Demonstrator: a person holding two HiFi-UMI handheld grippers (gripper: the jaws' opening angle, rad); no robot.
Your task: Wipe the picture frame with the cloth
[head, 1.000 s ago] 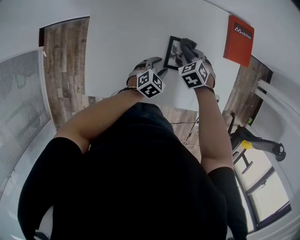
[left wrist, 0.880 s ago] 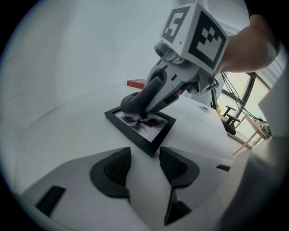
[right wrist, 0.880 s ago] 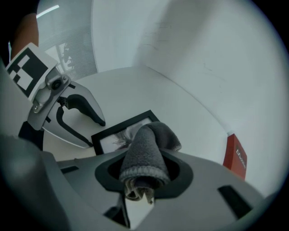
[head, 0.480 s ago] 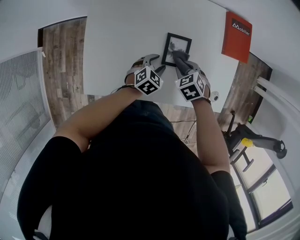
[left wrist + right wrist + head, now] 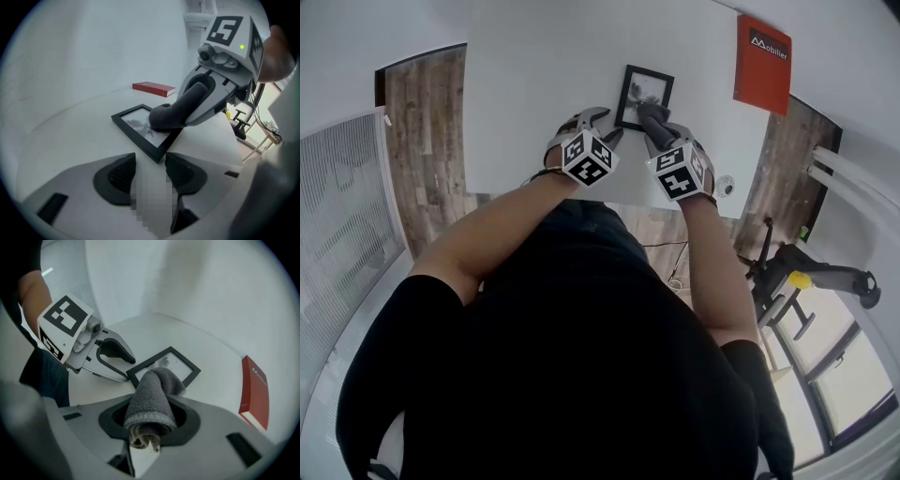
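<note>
Grey cloth (image 5: 152,397), clenched in the right hand-held gripper (image 5: 150,420), presses on the picture frame (image 5: 182,367) lying flat on the white worktop (image 5: 534,94), and with the left hand-held gripper (image 5: 150,171) released beside its corner, a firm stroke could skid the frame away.

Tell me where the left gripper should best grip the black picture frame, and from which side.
Probably its near corner, from the person's side: the black rectangular picture frame lies flat, that corner points at the open left gripper, and the grey fleece cloth covers its right side.
</note>
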